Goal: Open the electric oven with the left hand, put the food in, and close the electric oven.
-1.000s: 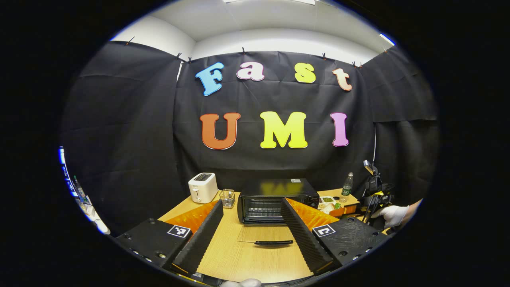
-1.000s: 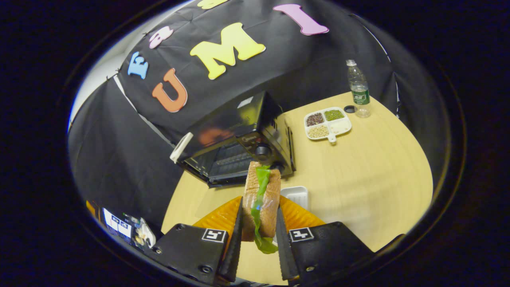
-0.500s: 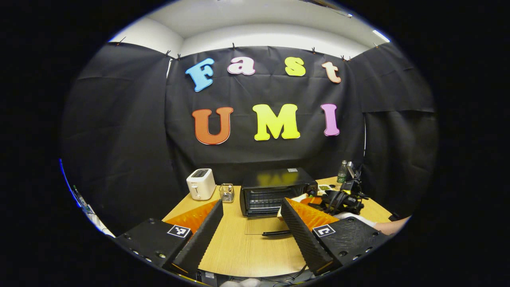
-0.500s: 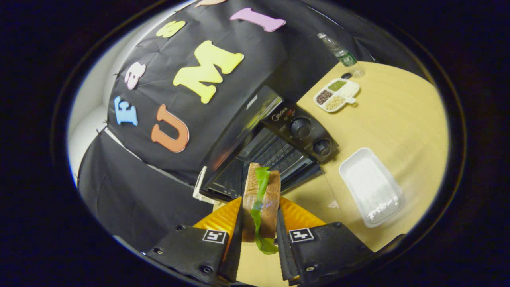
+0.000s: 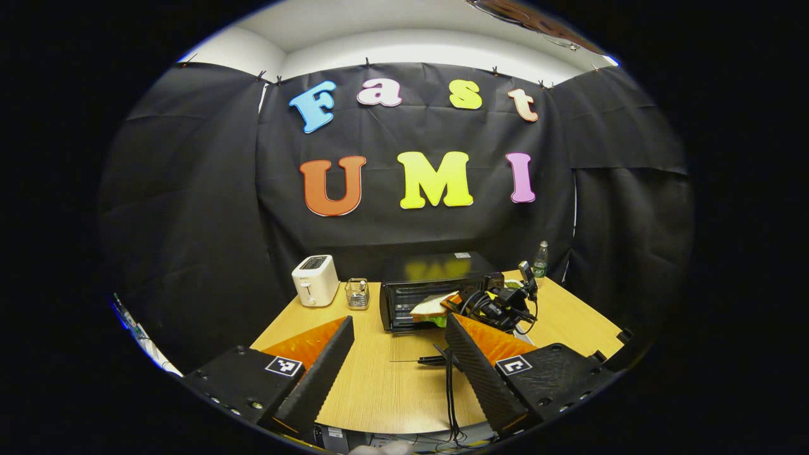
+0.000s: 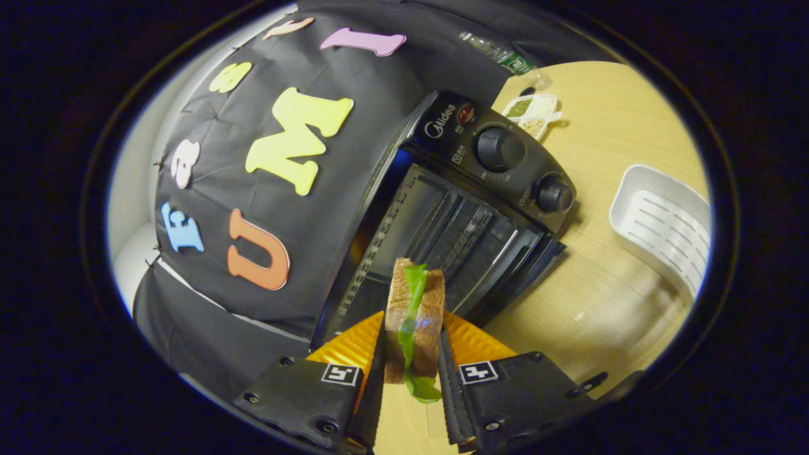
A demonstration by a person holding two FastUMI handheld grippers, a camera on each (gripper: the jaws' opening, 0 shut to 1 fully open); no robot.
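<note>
The electric oven [image 6: 442, 208] stands open, its door [image 5: 417, 352] folded flat on the table [image 5: 379, 392], so the mouth is free from the front. The right gripper [image 6: 411, 392], clamped on the sandwich [image 6: 414, 316], sits just before that mouth. A white tray [image 6: 663, 227] lies near the oven's knob side; toaster [image 5: 315, 289] and wire basket [image 5: 358, 294] flank the other side. The left gripper [image 5: 398, 373] hangs spread over bare tabletop
</note>
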